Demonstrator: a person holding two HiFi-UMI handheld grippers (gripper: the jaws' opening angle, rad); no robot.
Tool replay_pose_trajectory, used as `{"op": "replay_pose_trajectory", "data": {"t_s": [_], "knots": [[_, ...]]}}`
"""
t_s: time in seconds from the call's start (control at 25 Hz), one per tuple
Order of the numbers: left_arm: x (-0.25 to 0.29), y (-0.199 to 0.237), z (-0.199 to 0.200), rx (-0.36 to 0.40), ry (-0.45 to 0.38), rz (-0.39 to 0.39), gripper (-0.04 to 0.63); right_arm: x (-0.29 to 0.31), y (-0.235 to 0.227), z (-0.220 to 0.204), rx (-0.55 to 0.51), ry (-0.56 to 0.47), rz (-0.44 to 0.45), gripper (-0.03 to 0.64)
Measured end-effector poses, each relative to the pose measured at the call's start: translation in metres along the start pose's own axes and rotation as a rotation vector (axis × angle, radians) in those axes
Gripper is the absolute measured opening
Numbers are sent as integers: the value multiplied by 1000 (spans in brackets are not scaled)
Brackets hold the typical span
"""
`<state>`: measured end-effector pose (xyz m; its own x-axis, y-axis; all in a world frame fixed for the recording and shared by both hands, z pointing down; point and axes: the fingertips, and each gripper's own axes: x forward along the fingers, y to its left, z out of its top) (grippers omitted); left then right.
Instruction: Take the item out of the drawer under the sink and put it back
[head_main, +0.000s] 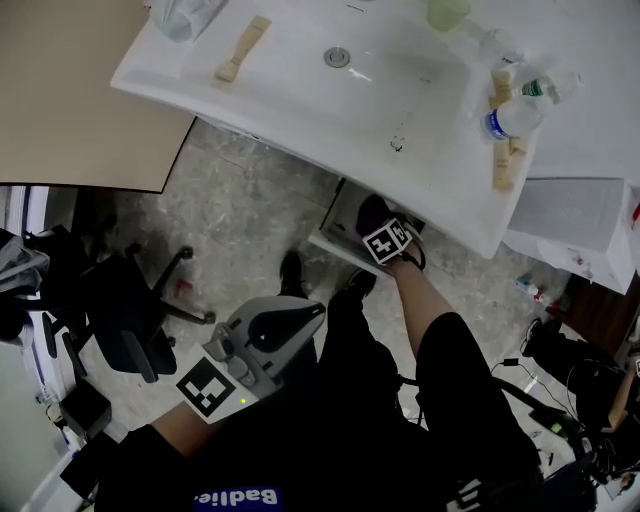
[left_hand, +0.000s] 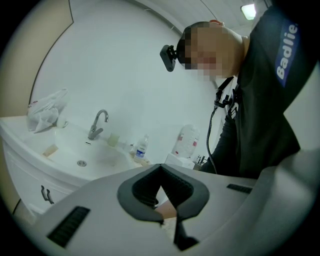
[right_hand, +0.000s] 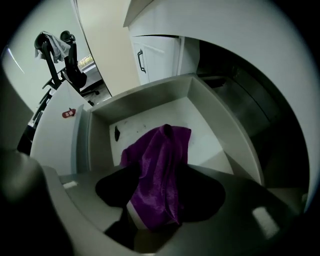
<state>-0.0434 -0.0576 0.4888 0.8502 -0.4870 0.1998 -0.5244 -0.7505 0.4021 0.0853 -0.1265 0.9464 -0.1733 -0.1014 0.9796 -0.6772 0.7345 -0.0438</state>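
Under the white sink (head_main: 290, 100) the drawer (head_main: 335, 242) stands pulled out. In the right gripper view a purple cloth (right_hand: 161, 165) drapes from between the jaws down onto the white floor of the drawer (right_hand: 210, 117). My right gripper (right_hand: 162, 176) hangs over the drawer with its dark pads (right_hand: 117, 187) apart and the cloth lying loosely between them. The head view has the right gripper (head_main: 378, 222) reaching in under the basin edge, where the cloth (head_main: 372, 210) looks dark. My left gripper (head_main: 298, 318) is held back over the person's lap, jaws together and empty. Its own view shows the left gripper (left_hand: 160, 167) pointing up toward the sink.
Bottles (head_main: 515, 115) and a wooden brush (head_main: 243, 48) lie on the sink top. A black office chair (head_main: 130, 320) stands on the floor to the left. A closed cabinet door (right_hand: 150, 60) is beyond the drawer. A small dark speck (right_hand: 116, 132) lies on the drawer floor.
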Motion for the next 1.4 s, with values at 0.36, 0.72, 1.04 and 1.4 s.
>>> {"op": "replay_pose_trajectory", "data": {"t_s": [0.36,0.72,1.04,1.4], "knots": [[3,-7,-10,4,34,1,-6,11,1,2,-27,-8,8,199],[16,-35,-2,9,35,-54,-6,-29,5,-5,-24,-30,7,78],[25,-73,31,45,-8,-131,-6,-119,16,2,100,-232,-17,71],[20,-96,59,99,-36,-163,-6,-233,37,22,188,-432,-1,71]]}}
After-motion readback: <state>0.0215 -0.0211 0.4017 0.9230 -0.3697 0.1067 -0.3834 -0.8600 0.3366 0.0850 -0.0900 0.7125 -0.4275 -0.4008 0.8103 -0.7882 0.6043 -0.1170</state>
